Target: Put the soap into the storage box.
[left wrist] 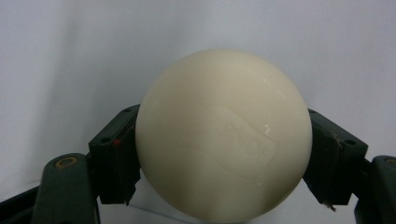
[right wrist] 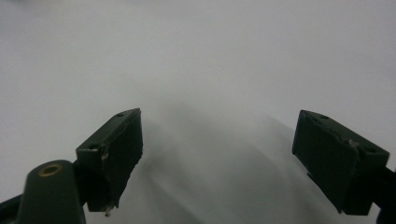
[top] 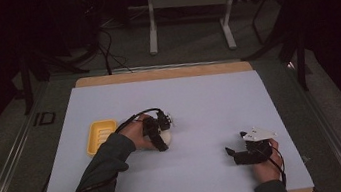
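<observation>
At frame centre, left gripper (left wrist: 223, 154) clamps the soap bar (left wrist: 223, 135); yellow soap dish (top: 100, 136) probably awaits it. Right gripper (right wrist: 219, 158) gapes, unloaded.

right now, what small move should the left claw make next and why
Probably lift the soap bar slightly off the white mat: the left claw has both jaws pressed on its sides, and the yellow soap dish sits just beside it.
</observation>
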### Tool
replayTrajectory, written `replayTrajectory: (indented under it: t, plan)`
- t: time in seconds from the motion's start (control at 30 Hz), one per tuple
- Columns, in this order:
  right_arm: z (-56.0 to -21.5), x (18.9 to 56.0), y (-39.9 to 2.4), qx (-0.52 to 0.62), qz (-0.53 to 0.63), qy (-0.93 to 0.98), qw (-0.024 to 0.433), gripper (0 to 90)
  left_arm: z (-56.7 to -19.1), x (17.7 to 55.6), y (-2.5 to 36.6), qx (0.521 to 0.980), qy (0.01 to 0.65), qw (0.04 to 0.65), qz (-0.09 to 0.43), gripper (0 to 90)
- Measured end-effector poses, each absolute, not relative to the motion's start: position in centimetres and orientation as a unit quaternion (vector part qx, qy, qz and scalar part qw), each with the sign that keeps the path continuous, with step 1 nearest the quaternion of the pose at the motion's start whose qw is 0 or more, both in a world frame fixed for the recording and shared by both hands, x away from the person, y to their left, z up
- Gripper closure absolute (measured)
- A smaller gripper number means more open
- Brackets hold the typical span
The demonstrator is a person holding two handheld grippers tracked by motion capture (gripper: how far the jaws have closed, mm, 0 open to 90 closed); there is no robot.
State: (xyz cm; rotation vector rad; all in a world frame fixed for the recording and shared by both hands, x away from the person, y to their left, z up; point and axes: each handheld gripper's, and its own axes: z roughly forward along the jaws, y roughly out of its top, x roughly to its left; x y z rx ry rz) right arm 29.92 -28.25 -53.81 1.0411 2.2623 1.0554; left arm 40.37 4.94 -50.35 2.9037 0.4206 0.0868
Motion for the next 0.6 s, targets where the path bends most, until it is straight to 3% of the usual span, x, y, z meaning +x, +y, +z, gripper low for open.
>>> replayTrajectory:
  t: [0.6]
  plan:
    - [-53.81,29.92,-28.24,0.376,0.381,0.817,0.217,16.0,-50.34,40.51,4.64,0.990,0.124,0.072,0.014,24.1]
